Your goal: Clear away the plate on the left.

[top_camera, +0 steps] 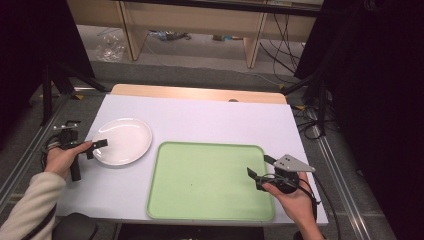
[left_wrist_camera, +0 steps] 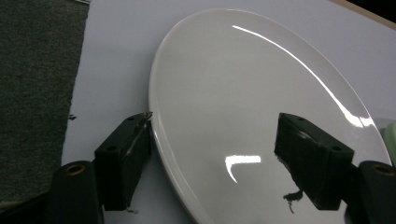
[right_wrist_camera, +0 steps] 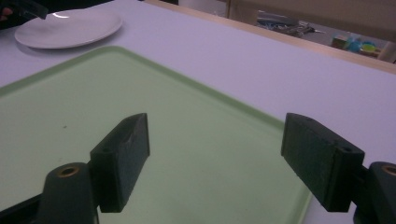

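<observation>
Broadly: white-topped rectangular table (top_camera: 200,117), then a pale green rectangular plastic tray (top_camera: 210,180) at centre-right, bare. Round glossy white ceramic plate (top_camera: 122,141) sits left of tray, apart from it, near table's left edge.

Plate prob. stiff, fairly heavy for its size, glazed so slippery, breakable if dropped. Best hold = the thin raised rim, one jaw over, one under; flat face gives no purchase.

Left gripper (top_camera: 95,146) at plate's near-left rim, jaws wide but not gripping: left gripper view has one jaw outside the rim on the table, other above the plate face; contact w/ rim can't be told. High view lacks that detail.

Right gripper (top_camera: 264,169) wide open, holds nothing, over tray's right edge.
</observation>
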Action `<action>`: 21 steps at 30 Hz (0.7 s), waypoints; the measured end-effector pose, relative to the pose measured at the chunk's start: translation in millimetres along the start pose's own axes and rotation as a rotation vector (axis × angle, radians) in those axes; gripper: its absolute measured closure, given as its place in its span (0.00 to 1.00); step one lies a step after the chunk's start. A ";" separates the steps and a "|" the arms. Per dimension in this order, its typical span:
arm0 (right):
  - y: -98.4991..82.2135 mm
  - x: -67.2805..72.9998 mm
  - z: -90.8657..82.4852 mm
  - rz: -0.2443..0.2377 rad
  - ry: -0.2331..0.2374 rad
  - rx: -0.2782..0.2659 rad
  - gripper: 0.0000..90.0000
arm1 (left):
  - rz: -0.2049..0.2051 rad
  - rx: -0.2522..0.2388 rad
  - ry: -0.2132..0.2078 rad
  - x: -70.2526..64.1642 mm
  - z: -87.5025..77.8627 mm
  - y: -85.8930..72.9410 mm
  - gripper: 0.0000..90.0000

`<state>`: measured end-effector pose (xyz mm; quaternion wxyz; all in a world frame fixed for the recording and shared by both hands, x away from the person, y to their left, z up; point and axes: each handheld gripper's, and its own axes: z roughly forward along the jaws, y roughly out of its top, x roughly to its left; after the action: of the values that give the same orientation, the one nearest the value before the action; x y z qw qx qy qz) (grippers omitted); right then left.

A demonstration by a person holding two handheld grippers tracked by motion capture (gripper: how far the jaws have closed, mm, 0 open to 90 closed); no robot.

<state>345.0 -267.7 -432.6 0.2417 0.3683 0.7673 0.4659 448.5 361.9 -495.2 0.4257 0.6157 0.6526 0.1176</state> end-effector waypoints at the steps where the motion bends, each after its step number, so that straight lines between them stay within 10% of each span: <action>1: 0.0 0.0 0.1 0.000 0.000 0.000 0.27 | -0.009 -0.002 0.003 0.7 0.4 -0.2 0.31; 21: 0.4 1.8 0.8 0.008 0.005 0.010 0.27 | -0.091 0.023 0.014 11.4 -0.7 0.6 0.57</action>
<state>344.6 -265.7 -432.6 0.2361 0.3714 0.7687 0.4640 449.8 372.6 -499.0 0.4190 0.5893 0.6842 0.0949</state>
